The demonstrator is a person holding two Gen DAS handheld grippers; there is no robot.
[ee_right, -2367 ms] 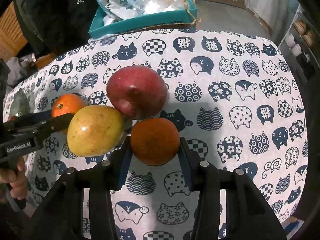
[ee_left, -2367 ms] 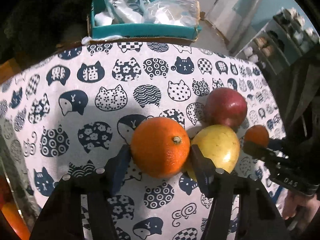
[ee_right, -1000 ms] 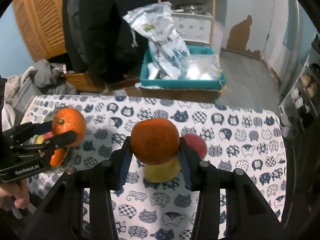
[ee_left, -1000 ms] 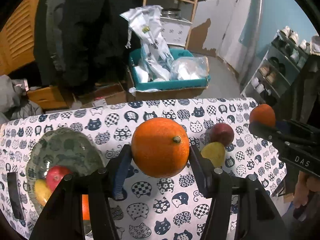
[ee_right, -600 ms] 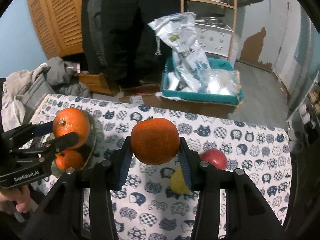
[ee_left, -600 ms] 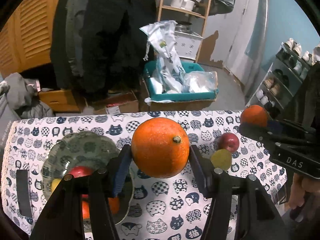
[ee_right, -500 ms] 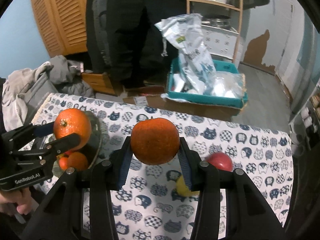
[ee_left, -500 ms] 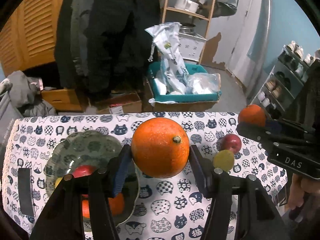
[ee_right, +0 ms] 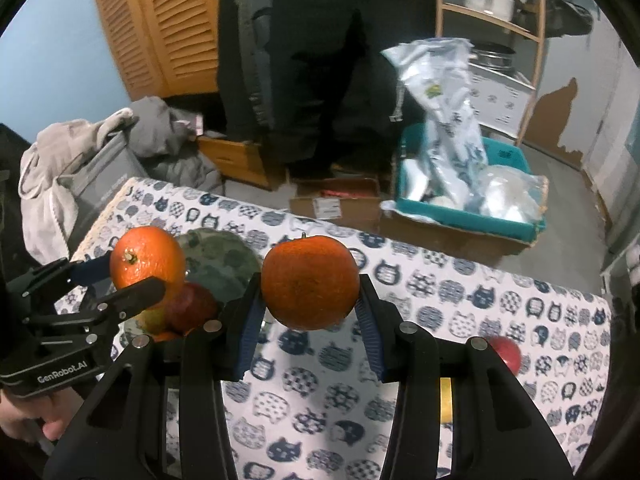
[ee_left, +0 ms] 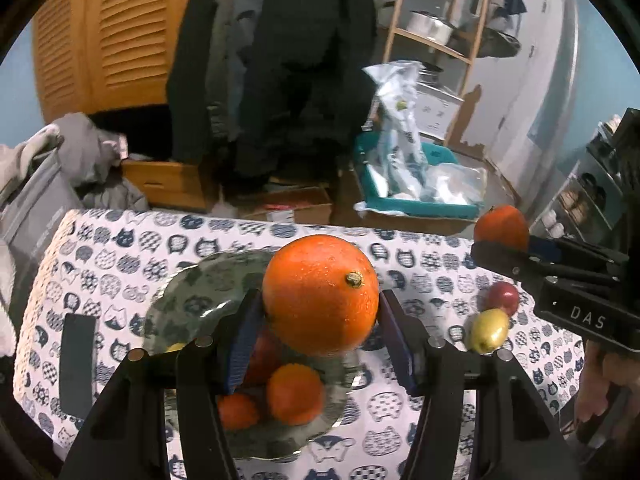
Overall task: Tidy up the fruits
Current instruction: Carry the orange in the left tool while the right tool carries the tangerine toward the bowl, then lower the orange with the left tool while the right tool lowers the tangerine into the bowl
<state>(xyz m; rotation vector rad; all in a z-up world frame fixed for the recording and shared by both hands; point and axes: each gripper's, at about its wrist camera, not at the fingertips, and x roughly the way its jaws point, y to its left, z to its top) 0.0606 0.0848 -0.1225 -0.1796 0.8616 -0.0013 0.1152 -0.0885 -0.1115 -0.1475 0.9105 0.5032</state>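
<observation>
My left gripper (ee_left: 320, 312) is shut on a large orange (ee_left: 320, 294) and holds it in the air above a green glass bowl (ee_left: 192, 296). The bowl holds two small oranges (ee_left: 294, 394), a red apple and a yellow fruit. My right gripper (ee_right: 310, 304) is shut on a darker orange (ee_right: 310, 282), held above the table to the right of the bowl (ee_right: 224, 260). A red apple (ee_left: 503, 297) and a yellow-green fruit (ee_left: 489, 331) lie on the cat-print tablecloth (ee_left: 400, 400) at the right.
A dark flat object (ee_left: 77, 360) lies on the cloth left of the bowl. Behind the table are a teal box of plastic bags (ee_left: 412, 184), cardboard boxes, a wooden shelf, dark hanging coats and a pile of grey clothes (ee_right: 80, 160).
Both grippers lifted their oranges off the cloth and carried them left. The left orange now hangs over the bowl. The apple and yellow fruit stayed on the cloth.
</observation>
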